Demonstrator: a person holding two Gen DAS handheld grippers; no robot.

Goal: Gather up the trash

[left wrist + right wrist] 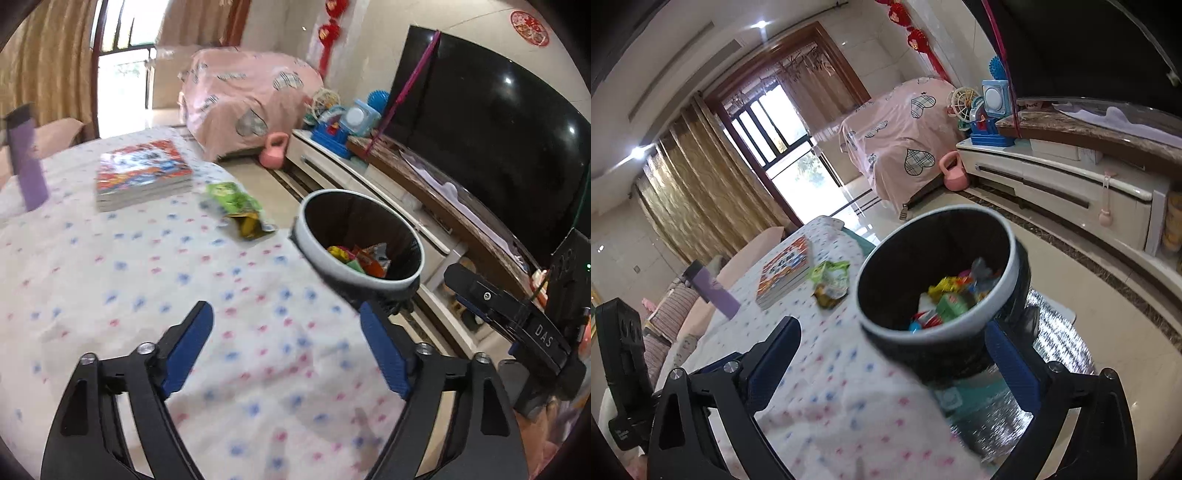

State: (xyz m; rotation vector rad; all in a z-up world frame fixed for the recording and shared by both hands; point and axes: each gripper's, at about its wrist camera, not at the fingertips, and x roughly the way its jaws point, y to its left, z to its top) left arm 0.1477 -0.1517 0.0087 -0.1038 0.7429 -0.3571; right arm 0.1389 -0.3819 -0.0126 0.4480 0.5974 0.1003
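Observation:
A round white-rimmed bin (360, 240) with a black liner holds several colourful wrappers (360, 258). It stands beside the table's right edge, also in the right wrist view (942, 280). A green and yellow snack wrapper (240, 210) lies on the flowered tablecloth near the bin, also in the right wrist view (831, 282). My left gripper (284, 350) is open and empty above the cloth. My right gripper (897, 354) is open, with the bin's lower wall between its fingers; I cannot tell whether they touch it. Its body shows in the left wrist view (517, 321).
A stack of books (142, 173) and a purple box (27, 173) lie on the table (110, 295). A TV (491, 147), a white cabinet (1071, 184) with toys, a pink kettlebell (955, 173) and a pink-covered sofa (251, 103) stand beyond.

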